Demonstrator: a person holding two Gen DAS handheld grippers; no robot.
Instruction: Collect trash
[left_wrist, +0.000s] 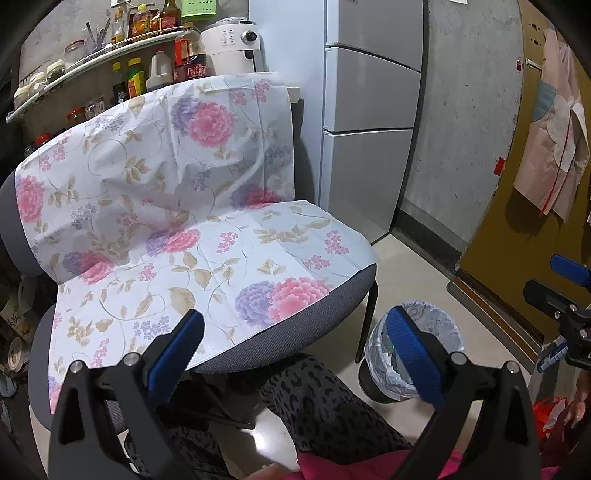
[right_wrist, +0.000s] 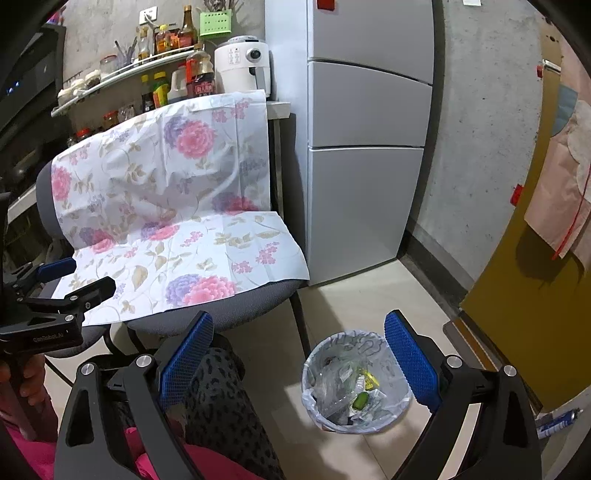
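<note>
Blue-padded fingers of the left gripper (left_wrist: 295, 354) stand wide apart with nothing between them, held above the person's knee (left_wrist: 317, 398) in leopard-print trousers. Beyond them sits a grey chair (left_wrist: 280, 343) draped with a flowered cloth (left_wrist: 192, 206) over its seat and back; the cloth lies bare.

On the tiled floor (right_wrist: 354, 295), just right of the chair's front leg, stands the trash bin (right_wrist: 356, 387), lined with a pale plastic bag. Inside it lie crumpled clear wrappers and some small green and yellow scraps. The right gripper (right_wrist: 299, 354) hangs above the bin's near side, its fingers likewise spread wide and empty, the right finger (right_wrist: 410, 358) overlapping the bin's rim in that view.

Behind the chair are a shelf of bottles (right_wrist: 162, 55), a white air fryer (right_wrist: 243, 66) and a grey fridge (right_wrist: 369, 147). A blue-and-white marker (right_wrist: 557, 421) lies on the floor by the yellow door (right_wrist: 535, 314).
</note>
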